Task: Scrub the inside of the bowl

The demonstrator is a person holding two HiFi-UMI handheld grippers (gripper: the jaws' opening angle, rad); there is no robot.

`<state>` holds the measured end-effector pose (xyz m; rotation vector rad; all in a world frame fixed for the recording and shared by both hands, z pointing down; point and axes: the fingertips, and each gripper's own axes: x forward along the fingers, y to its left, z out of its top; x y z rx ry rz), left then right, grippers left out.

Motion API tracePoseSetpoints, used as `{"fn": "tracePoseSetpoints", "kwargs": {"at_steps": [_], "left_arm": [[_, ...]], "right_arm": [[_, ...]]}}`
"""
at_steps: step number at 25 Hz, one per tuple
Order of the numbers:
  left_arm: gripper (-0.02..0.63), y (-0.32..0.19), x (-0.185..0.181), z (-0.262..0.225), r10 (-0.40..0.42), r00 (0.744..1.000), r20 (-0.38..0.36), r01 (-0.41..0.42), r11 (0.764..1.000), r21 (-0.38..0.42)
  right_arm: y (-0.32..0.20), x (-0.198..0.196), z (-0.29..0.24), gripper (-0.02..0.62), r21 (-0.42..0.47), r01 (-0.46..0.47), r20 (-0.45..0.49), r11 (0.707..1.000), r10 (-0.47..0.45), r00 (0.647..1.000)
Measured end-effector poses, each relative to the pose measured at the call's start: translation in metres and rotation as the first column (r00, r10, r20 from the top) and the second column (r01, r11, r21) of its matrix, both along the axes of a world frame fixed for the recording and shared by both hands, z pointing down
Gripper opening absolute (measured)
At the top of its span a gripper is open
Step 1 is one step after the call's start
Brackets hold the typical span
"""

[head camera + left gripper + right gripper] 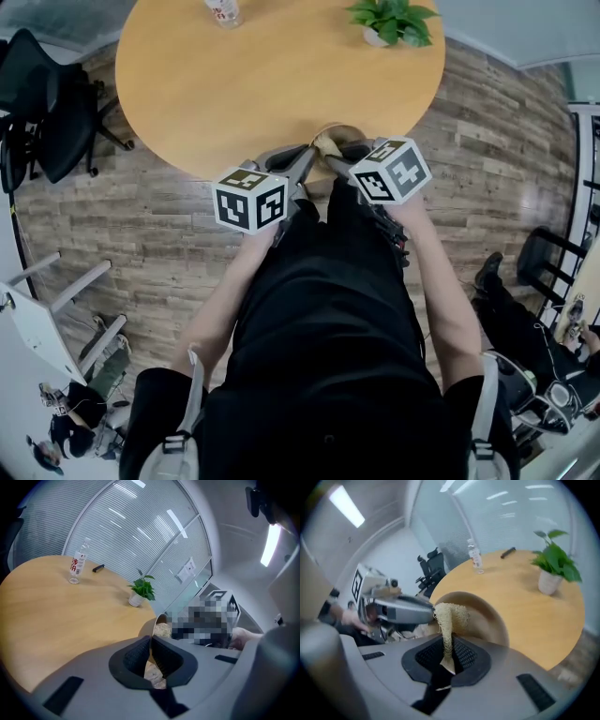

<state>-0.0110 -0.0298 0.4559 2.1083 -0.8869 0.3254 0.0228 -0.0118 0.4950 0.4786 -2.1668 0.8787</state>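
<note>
A tan bowl (pixel 345 132) is held tilted at the near edge of the round wooden table (pixel 272 75). My left gripper (pixel 309 156) is shut on the bowl's rim (pixel 158 618), which runs edge-on between the pads. A pale loofah scrubber (pixel 451 615) stands up from my right gripper (pixel 447 652), which is shut on it. The scrubber's top lies against the inside of the bowl (pixel 487 616). From the left gripper view the scrubber (pixel 162 629) shows inside the bowl, with the right gripper (pixel 206 620) just behind it. The left gripper (pixel 401 610) reaches in from the left of the right gripper view.
A clear water bottle (pixel 223 11) and a small potted plant (pixel 392 21) stand at the table's far side, with a dark pen (pixel 98 567) near the bottle. A black office chair (pixel 47 103) is to the left. A seated person's legs (pixel 511 314) are at the right.
</note>
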Motion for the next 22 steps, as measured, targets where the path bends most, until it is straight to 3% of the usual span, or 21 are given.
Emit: {"fn": "tracePoseSetpoints", "kwargs": {"at_steps": [3, 6, 10, 14, 16, 17, 20, 21, 22], "left_arm": [[0.021, -0.001, 0.000, -0.001, 0.001, 1.000, -0.004, -0.001, 1.000, 0.005], [0.021, -0.003, -0.001, 0.000, -0.008, 1.000, -0.022, 0.008, 1.000, -0.006], [0.021, 0.001, 0.002, 0.002, 0.004, 1.000, -0.025, -0.004, 1.000, -0.016], [0.026, 0.006, 0.009, 0.003, 0.031, 0.999, -0.018, -0.032, 0.999, -0.021], [0.026, 0.006, 0.008, 0.005, 0.027, 1.000, -0.006, -0.027, 0.999, -0.028], [0.026, 0.006, 0.007, 0.007, 0.018, 1.000, -0.002, -0.018, 0.999, -0.033], [0.028, 0.007, 0.002, 0.008, -0.006, 1.000, -0.017, 0.006, 0.999, -0.044], [0.028, 0.007, 0.003, 0.008, -0.008, 1.000, -0.027, 0.006, 0.999, -0.046], [0.026, 0.007, 0.004, 0.008, -0.006, 0.999, -0.034, 0.004, 0.999, -0.047]], "right_arm": [[-0.005, -0.007, -0.012, 0.037, -0.184, -0.142, 0.155, 0.973, 0.171, 0.973], [-0.013, -0.006, -0.023, 0.037, -0.222, -0.173, 0.227, 0.960, 0.223, 0.948], [-0.013, 0.003, -0.019, 0.037, -0.098, -0.114, 0.158, 0.989, 0.128, 0.979], [-0.011, 0.012, -0.006, 0.037, 0.110, 0.050, -0.009, 0.993, -0.050, 0.999], [-0.014, 0.016, -0.004, 0.037, 0.221, 0.152, -0.115, 0.963, -0.129, 0.985], [-0.016, 0.019, -0.004, 0.037, 0.288, 0.215, -0.183, 0.933, -0.166, 0.969], [-0.019, 0.023, -0.007, 0.037, 0.441, 0.387, -0.353, 0.809, -0.240, 0.904], [-0.019, 0.022, -0.007, 0.037, 0.453, 0.407, -0.370, 0.793, -0.248, 0.895], [-0.018, 0.021, -0.005, 0.037, 0.451, 0.406, -0.369, 0.795, -0.248, 0.896]]}}
